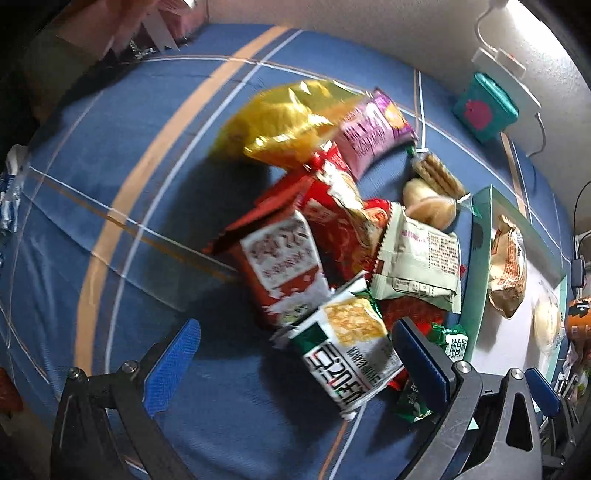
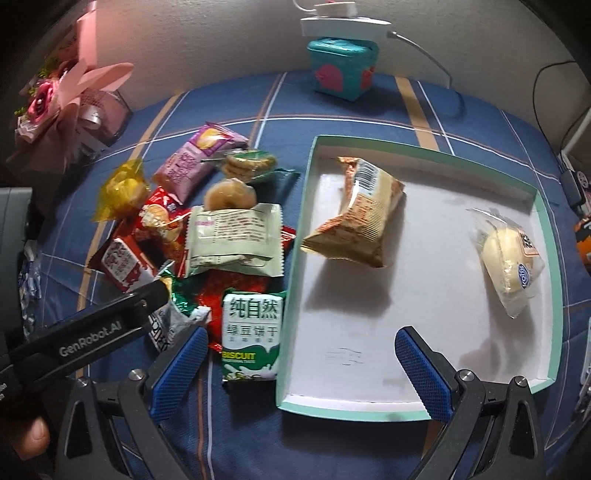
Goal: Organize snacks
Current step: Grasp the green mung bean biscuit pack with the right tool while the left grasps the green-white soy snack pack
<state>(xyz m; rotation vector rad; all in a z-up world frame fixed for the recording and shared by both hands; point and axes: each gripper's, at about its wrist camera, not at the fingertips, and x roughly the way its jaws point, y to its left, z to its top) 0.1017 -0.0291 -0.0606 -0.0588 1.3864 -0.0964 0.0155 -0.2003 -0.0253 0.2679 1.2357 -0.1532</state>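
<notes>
A pile of snack packets lies on the blue plaid cloth: a yellow bag (image 1: 284, 122) (image 2: 122, 188), a purple packet (image 1: 369, 133) (image 2: 195, 158), red packets (image 1: 280, 258), a pale green packet (image 1: 417, 262) (image 2: 232, 236) and a green biscuit packet (image 2: 251, 332). My left gripper (image 1: 295, 365) hangs open over the pile, a green-and-white packet (image 1: 347, 350) lying between its fingers against the right pad (image 1: 421, 365). My right gripper (image 2: 303, 373) is open above the near edge of the mint-rimmed tray (image 2: 295, 258) (image 1: 476, 258). The tray holds an orange-tan packet (image 2: 358, 214) and a wrapped bun (image 2: 509, 254).
A teal box (image 2: 343, 70) (image 1: 484, 107) stands at the back by the wall, with a white charger (image 2: 343, 22) and its cable behind it. A pink bouquet (image 2: 55, 103) sits at the far left. The left gripper's black body (image 2: 110, 325) crosses the right wrist view.
</notes>
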